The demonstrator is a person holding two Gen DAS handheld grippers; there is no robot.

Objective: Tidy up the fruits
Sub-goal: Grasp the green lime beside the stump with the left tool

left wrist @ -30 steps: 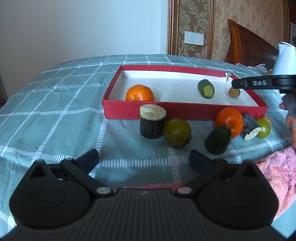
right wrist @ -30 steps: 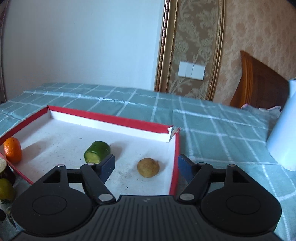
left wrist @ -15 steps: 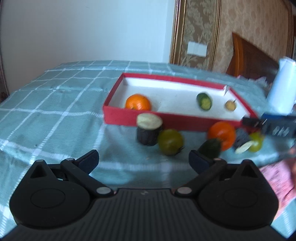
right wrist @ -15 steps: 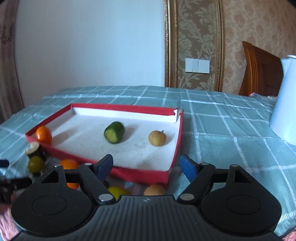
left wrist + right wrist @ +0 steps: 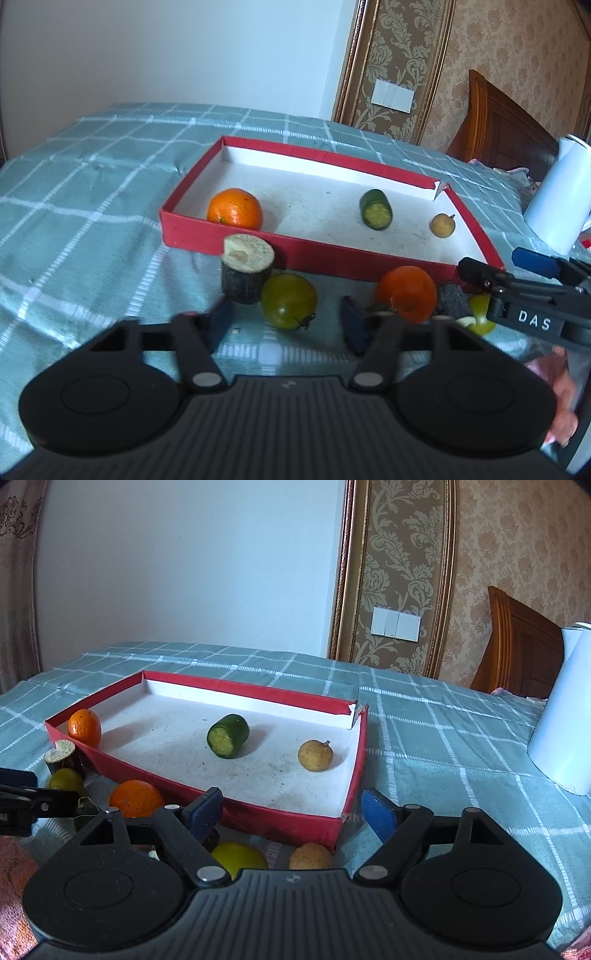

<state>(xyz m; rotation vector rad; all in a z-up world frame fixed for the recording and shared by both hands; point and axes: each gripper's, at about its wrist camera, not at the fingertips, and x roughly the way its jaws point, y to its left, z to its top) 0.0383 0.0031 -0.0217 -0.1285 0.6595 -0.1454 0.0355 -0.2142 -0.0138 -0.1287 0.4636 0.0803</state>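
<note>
The red tray (image 5: 295, 254) (image 5: 280, 823) holds an orange (image 5: 234, 212) (image 5: 85, 726), a cucumber piece (image 5: 376, 209) (image 5: 228, 735) and a small brown fruit (image 5: 442, 225) (image 5: 315, 755). In front of it lie a dark stump with a pale top (image 5: 246, 271), a green tomato (image 5: 289, 301), a second orange (image 5: 406, 293) (image 5: 136, 797) and a yellow-green tomato (image 5: 480, 314) (image 5: 240, 858). My left gripper (image 5: 286, 325) is closing, its blurred pads either side of the green tomato and clear of it. My right gripper (image 5: 291, 812) is opening before the tray's near wall, empty.
A white kettle (image 5: 554, 199) (image 5: 561, 716) stands right of the tray on the checked teal cloth. A rough dark piece (image 5: 448, 299) and another brown fruit (image 5: 310, 856) lie by the tray front. A pink towel (image 5: 14, 867) and a hand (image 5: 565, 406) are at the near edge.
My left jaws have come in from wide to a narrower gap around the green tomato. My right gripper has drawn back from over the tray to in front of its near wall.
</note>
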